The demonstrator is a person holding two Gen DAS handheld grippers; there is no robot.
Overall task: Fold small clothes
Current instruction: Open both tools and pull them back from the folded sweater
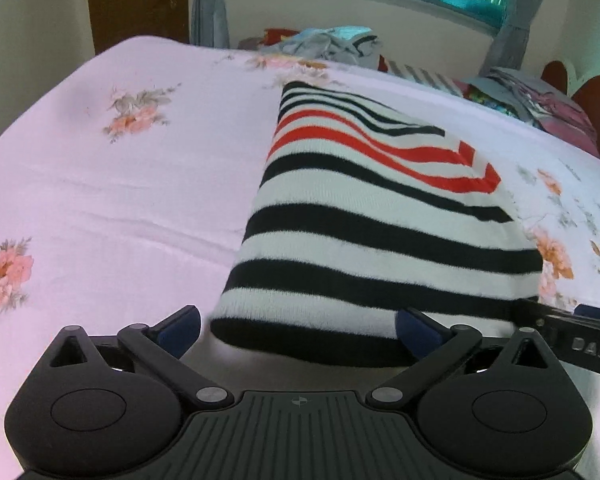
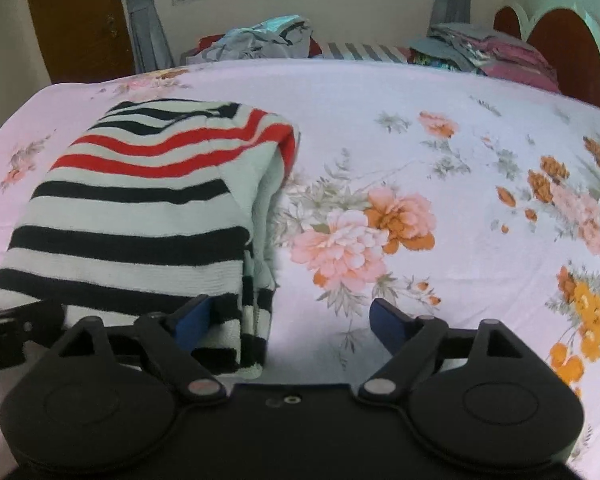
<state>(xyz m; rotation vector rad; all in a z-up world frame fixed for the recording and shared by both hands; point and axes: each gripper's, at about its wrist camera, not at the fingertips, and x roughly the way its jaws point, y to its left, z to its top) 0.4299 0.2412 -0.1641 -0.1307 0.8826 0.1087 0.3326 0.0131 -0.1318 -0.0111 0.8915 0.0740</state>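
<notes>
A small striped knit garment (image 1: 380,232), white with black and red stripes, lies folded into a narrow stack on the floral bedsheet. It also shows in the right wrist view (image 2: 140,216). My left gripper (image 1: 298,328) is open, its jaws wide on either side of the garment's near left corner. My right gripper (image 2: 290,322) is open at the garment's near right corner; its left finger lies over the cloth's edge. The right gripper's finger (image 1: 580,340) shows at the right edge of the left wrist view. Neither holds cloth.
The bed is covered by a pale pink floral sheet (image 2: 420,184). Piles of loose clothes (image 2: 268,40) and folded clothes (image 2: 480,52) lie along the far edge under a window. A brown headboard (image 2: 560,40) stands at the right; a wooden door (image 1: 136,0) is behind at the left.
</notes>
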